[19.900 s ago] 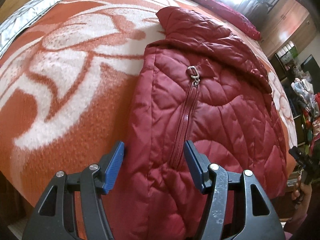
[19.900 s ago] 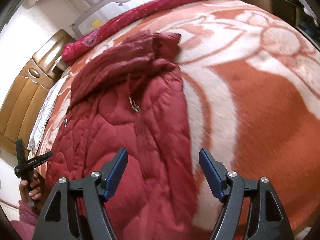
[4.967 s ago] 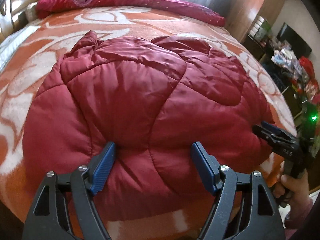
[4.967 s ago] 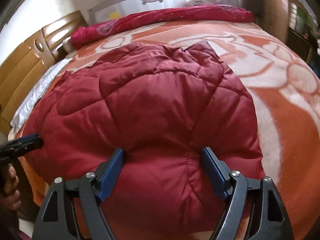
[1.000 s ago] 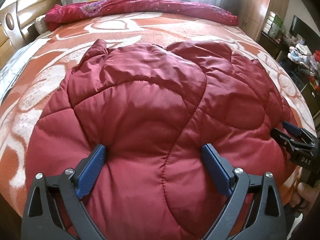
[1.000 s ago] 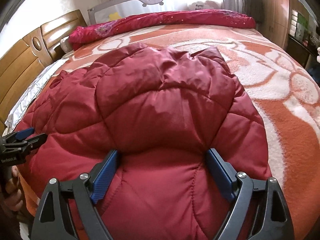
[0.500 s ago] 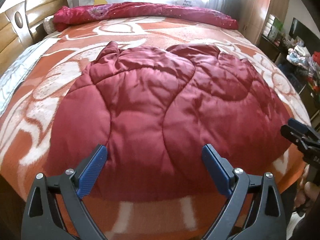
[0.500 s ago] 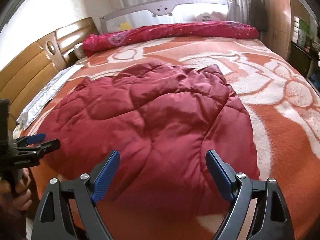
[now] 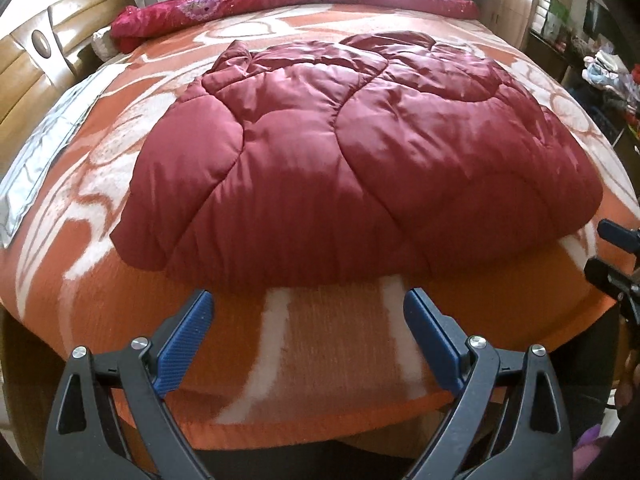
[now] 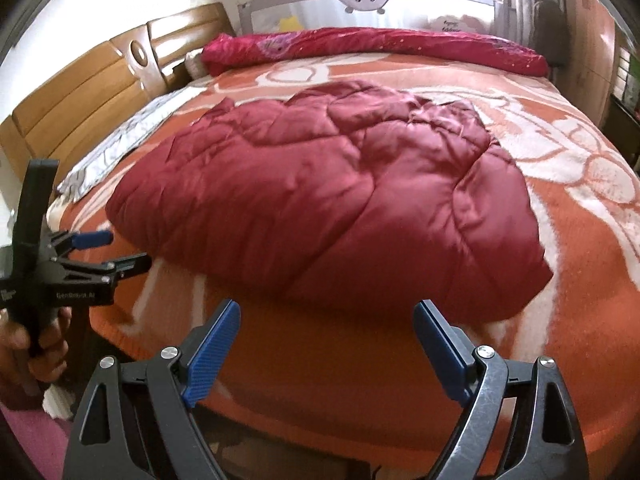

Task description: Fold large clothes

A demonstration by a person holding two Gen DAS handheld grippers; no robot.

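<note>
Lying folded into a broad quilted bundle, a dark red padded jacket point(image 9: 352, 160) is being carried by the orange and cream blanket point(image 9: 320, 344) that is covering the bed, close to the near edge and a little toward the left in the right wrist view. Nothing is being gripped by either tool. The left gripper point(image 9: 306, 332) is being held with its jaws spread wide over the bare strip of blanket in front of the jacket, its blue pads point(image 9: 188, 340) clear of the fabric. The right gripper point(image 10: 326, 350) is likewise being held wide open above the blanket's near edge, apart from the jacket's hem, with nothing between its pads. In the right wrist view the left gripper is being seen from the side at the left border, gripped by a hand point(image 10: 24, 352), its jaws parted and pointing toward the jacket's left corner without touching it. At the far side of the bed a long crimson bolster point(image 10: 376, 46) is being stretched across the blanket, well apart from the jacket, and a wooden headboard point(image 10: 88, 92) is being shown along the left. A pale grey sheet strip point(image 9: 44, 152) is being exposed beside the blanket's left margin.
</note>
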